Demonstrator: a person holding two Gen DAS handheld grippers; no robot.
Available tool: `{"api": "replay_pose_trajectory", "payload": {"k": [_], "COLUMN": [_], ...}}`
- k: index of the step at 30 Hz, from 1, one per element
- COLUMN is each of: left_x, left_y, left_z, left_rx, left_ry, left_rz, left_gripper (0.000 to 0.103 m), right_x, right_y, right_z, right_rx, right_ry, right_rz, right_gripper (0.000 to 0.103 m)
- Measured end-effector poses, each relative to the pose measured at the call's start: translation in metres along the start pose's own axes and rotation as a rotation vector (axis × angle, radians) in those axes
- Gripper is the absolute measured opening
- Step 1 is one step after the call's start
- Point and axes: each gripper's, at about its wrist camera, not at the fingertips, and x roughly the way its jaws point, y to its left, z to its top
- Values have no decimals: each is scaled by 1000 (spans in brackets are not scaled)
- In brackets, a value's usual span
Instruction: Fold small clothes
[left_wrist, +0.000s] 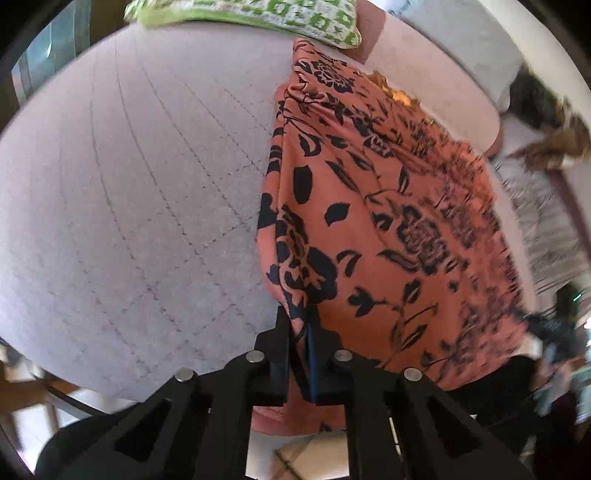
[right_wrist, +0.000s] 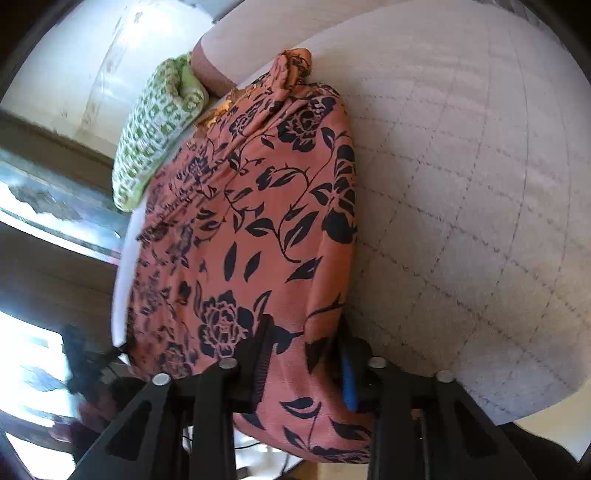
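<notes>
An orange garment with a black flower print (left_wrist: 373, 206) lies on a pale quilted cover (left_wrist: 129, 177). In the left wrist view it stretches from the near edge toward the far side, right of the middle. My left gripper (left_wrist: 298, 325) is shut on the garment's near left corner, the cloth pinched between the black fingers. In the right wrist view the same garment (right_wrist: 251, 229) runs away from the camera, with a bunched knot at its far end. My right gripper (right_wrist: 304, 354) is shut on a thick fold of its near edge, which spills over the fingers.
A green and white patterned cushion (left_wrist: 258, 14) lies at the far end of the cover, seen too as the cushion (right_wrist: 155, 125) beside the garment. A striped cloth (left_wrist: 546, 221) lies at the right. The quilted cover (right_wrist: 480, 206) spreads to the right of the garment.
</notes>
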Motion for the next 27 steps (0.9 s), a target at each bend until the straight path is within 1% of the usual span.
{"api": "replay_pose_trajectory", "payload": {"k": [1, 3, 5, 7, 8, 10, 12, 14, 17, 19, 20, 22, 23, 24, 25, 26, 27], "left_x": [1, -3, -10, -17, -21, -26, -33, -38, -39, -33, -30, -15, -2, 7, 23, 40, 51], "left_y": [1, 0, -7, -13, -17, -20, -20, -20, -24, -29, -28, -30, -30, -30, -28, -25, -22], "left_z": [1, 3, 6, 10, 16, 28, 47, 72, 116, 164, 178, 224, 255, 274, 300, 319, 329], "left_rx": [-15, -26, -8, 18, 27, 24, 16, 11, 13, 17, 17, -1, -13, -20, -40, -62, -77], "left_ry": [3, -4, -25, -37, -40, -46, -59, -72, -94, -110, -116, -128, -135, -139, -141, -131, -122], "left_rz": [-23, -72, -126, -153, -175, -209, -250, -273, -284, -278, -272, -264, -259, -248, -225, -205, -192], "left_gripper": [6, 6, 6, 6, 6, 6, 6, 6, 6, 6, 6, 6, 6, 6, 7, 7, 9], "right_x": [1, -2, -9, -17, -22, -28, -33, -35, -36, -33, -30, -18, -12, -1, 9, 27, 44], "right_y": [0, 0, 3, 8, 11, 17, 24, 29, 33, 33, 34, 28, 26, 22, 19, 11, 4], "right_z": [0, 3, 6, 11, 16, 27, 43, 59, 100, 138, 155, 200, 218, 246, 265, 289, 305], "right_rx": [3, 19, 14, 3, 1, 3, 8, 16, 45, 62, 70, 116, 135, 167, 193, 246, 291], "right_ry": [2, -10, -31, -54, -68, -88, -112, -133, -184, -230, -248, -284, -296, -315, -318, -302, -287], "right_rz": [1, 18, 66, 119, 153, 194, 236, 269, 311, 310, 305, 308, 310, 312, 315, 316, 312], "right_gripper": [10, 9, 9, 9, 9, 8, 8, 8, 8, 8, 8, 8, 8, 8, 8, 8, 12]}}
